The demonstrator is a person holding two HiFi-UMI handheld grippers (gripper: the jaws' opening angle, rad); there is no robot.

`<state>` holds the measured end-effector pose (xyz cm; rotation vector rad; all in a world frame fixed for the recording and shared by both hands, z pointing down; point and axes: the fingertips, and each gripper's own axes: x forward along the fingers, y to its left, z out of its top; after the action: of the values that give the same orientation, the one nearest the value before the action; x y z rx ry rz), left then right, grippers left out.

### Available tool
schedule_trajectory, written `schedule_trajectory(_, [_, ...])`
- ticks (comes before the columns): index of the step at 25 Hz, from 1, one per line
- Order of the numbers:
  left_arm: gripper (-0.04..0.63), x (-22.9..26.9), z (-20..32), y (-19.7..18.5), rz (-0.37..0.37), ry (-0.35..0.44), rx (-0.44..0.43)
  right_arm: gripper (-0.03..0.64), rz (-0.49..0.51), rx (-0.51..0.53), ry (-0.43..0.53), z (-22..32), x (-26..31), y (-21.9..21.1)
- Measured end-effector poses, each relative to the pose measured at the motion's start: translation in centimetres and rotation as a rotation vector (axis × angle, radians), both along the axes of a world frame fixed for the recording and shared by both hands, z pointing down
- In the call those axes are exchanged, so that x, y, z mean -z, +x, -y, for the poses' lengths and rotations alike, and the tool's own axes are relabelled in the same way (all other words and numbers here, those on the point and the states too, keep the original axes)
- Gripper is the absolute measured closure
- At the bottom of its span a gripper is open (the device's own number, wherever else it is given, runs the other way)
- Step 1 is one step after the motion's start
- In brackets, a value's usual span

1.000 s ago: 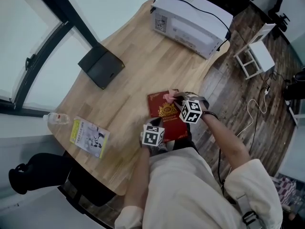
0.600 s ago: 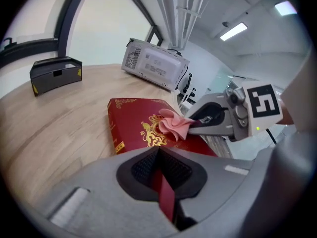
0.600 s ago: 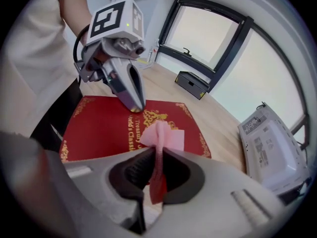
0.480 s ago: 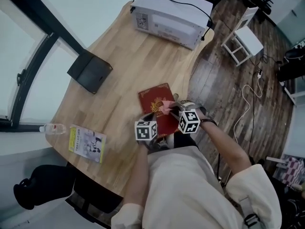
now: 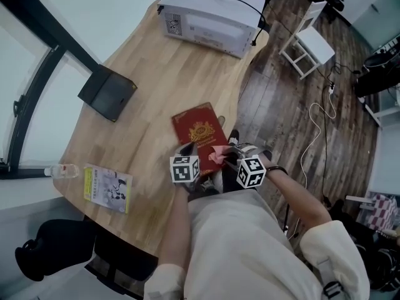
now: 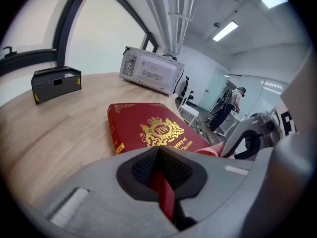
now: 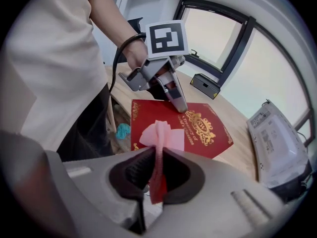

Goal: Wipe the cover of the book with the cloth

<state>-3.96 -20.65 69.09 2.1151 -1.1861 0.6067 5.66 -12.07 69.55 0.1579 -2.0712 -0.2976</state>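
A dark red book (image 5: 200, 131) with a gold crest lies flat near the table's (image 5: 150, 74) right edge. My left gripper (image 5: 191, 151) sits at the book's near edge, shut on a thin red strip of the book (image 6: 148, 130); seen from the right gripper view, its fingertips (image 7: 179, 103) rest on the cover (image 7: 208, 133). My right gripper (image 5: 226, 159) is shut on a folded pink cloth (image 7: 161, 135). The cloth (image 5: 219, 155) lies against the near end of the cover, right of the left gripper (image 6: 159, 170). The right gripper (image 7: 157, 175) hangs beyond the table's edge.
A white boxy appliance (image 5: 209, 14) stands at the far end of the table. A black box (image 5: 106, 92) sits at the left, with a yellow booklet (image 5: 106, 187) and a water bottle (image 5: 61, 170) near the left corner. A white stool (image 5: 306, 42) stands on the floor to the right.
The cloth in my right gripper has slid from the book's far end across the cover to its near end. The left gripper has stayed on the book's near edge.
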Motion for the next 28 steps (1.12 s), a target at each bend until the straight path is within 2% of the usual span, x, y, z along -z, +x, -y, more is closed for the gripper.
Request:
schedule_trajectory(6, [0.589,0.1,-0.2,-0.2,-0.015,0.025,0.0,0.583,-0.018,-0.011,-0.062,-2.2,0.2,0.6])
schedule_trajectory(9, [0.589,0.1,-0.2,-0.2,-0.026,0.034,0.006,0.583,-0.055,0.058,-0.12,-4.1,0.3,0.5])
schedule_trajectory(10, [0.589,0.1,-0.3,-0.2,-0.029,0.035,0.007,0.583,-0.056,0.1,-0.166,-5.3,0.6,0.2])
schedule_trajectory(12, [0.589,0.2,-0.4,-0.3,-0.035,0.038,0.01,0.583,-0.015,0.166,-0.324,-7.8,2.0,-0.7])
schedule_trajectory(15, [0.589,0.1,-0.2,-0.4,-0.037,0.046,0.015,0.583,0.115,0.111,-0.576,-7.9,4.1,-2.2])
schedule_trajectory(17, [0.589,0.0,-0.1,-0.4,-0.03,0.053,0.019,0.583,0.141,0.057,-0.638,-6.5,3.6,-2.7])
schedule_trajectory(19, [0.589,-0.1,-0.2,-0.4,-0.026,0.058,0.022,0.583,0.089,0.02,-0.615,-4.8,2.0,-2.5])
schedule_trajectory(22, [0.589,-0.1,-0.6,-0.5,-0.019,0.056,0.026,0.583,0.009,-0.004,-0.528,-2.7,0.8,-2.6])
schedule_trajectory(25, [0.589,0.1,-0.3,-0.4,-0.016,0.062,0.031,0.583,-0.048,0.016,-0.383,-0.2,0.9,-3.0])
schedule_trajectory(28, [0.589,0.0,-0.4,-0.3,-0.017,0.075,0.039,0.583,-0.061,0.042,-0.215,2.1,0.6,-3.9])
